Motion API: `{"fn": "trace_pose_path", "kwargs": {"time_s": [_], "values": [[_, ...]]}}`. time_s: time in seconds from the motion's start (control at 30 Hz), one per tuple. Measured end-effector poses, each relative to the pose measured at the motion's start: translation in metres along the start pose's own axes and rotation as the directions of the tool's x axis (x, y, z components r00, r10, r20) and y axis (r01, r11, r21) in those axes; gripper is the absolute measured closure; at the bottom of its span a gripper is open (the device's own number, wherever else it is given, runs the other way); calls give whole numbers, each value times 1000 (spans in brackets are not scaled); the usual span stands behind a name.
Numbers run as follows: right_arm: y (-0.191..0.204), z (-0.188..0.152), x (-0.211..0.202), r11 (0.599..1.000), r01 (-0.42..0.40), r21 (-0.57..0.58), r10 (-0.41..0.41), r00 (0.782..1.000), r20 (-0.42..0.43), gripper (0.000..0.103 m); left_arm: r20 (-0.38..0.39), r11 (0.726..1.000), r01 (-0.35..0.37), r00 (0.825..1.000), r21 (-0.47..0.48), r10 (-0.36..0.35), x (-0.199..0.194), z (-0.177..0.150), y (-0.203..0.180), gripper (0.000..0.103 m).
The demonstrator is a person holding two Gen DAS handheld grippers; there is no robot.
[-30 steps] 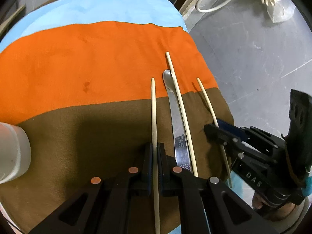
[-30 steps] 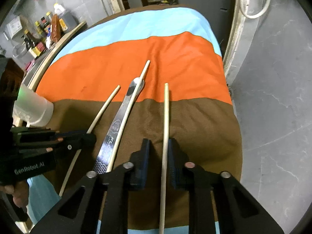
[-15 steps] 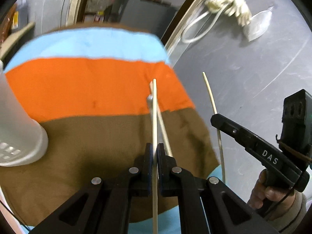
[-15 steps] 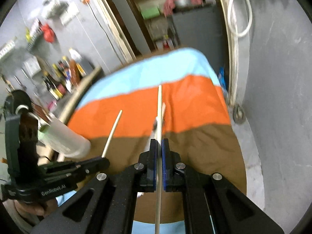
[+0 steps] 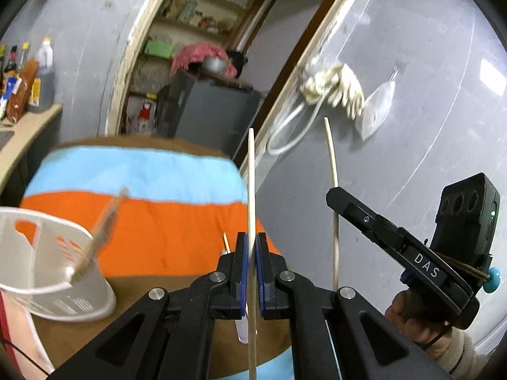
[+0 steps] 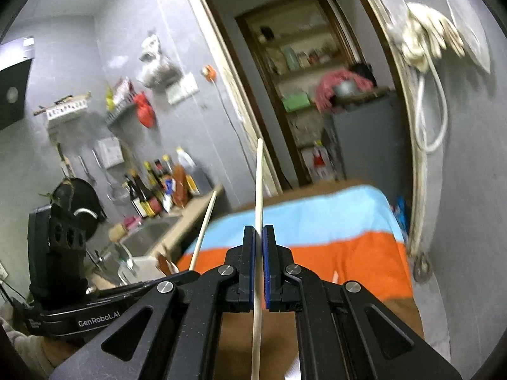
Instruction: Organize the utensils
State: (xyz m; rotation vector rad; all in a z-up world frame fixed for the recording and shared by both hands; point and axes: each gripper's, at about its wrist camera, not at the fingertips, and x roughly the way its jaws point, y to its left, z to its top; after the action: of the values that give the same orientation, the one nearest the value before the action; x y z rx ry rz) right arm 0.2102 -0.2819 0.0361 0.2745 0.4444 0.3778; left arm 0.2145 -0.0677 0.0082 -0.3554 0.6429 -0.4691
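Chopsticks (image 5: 251, 190) (image 6: 259, 183) stand clamped upright between each gripper's closed fingers (image 5: 242, 272) (image 6: 248, 262).

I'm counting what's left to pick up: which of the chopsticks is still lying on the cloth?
The chopstick on the table, peeking out left of the left tool. Both others are lifted: one chopstick there, the other chopstick in the right tool.

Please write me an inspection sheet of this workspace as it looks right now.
Surface: striped cloth, blue, orange and brown bands.
Job's things: white holder with one utensil inside; a chopstick and a spoon handle left on the cloth.
Clutter: nothing seen.
Grippers: left gripper shut on left chopstick; right gripper shut on right chopstick; both chopsticks lifted off the cloth.
Cables: white hose hanging on wall.
Surroundings: bottles on counter, doorway shelves.
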Motion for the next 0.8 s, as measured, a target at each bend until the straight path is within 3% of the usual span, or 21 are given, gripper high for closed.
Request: {"fn": "trace_pose_path", "kwargs": {"time_s": [0.27,0.43,0.53,0.67,0.8], "values": [[55,31,1,996,-77,-39,82,988,129,99,146,1000,8,989,-17,-6,-47,36,22,98],[91,38,18,985,-168,-39,173,967,187,99,212,997,-49,975,-62,61,-77,53,64,98],[113,35,31,972,-231,-36,233,949,210,99,259,990,-100,958,-99,122,-96,61,96,98],[138,18,60,951,-309,5,299,924,240,99,328,972,-162,921,-169,210,-119,62,147,98],[154,-1,88,951,-309,9,296,919,263,99,366,956,-176,895,-233,254,-122,57,186,98]]}}
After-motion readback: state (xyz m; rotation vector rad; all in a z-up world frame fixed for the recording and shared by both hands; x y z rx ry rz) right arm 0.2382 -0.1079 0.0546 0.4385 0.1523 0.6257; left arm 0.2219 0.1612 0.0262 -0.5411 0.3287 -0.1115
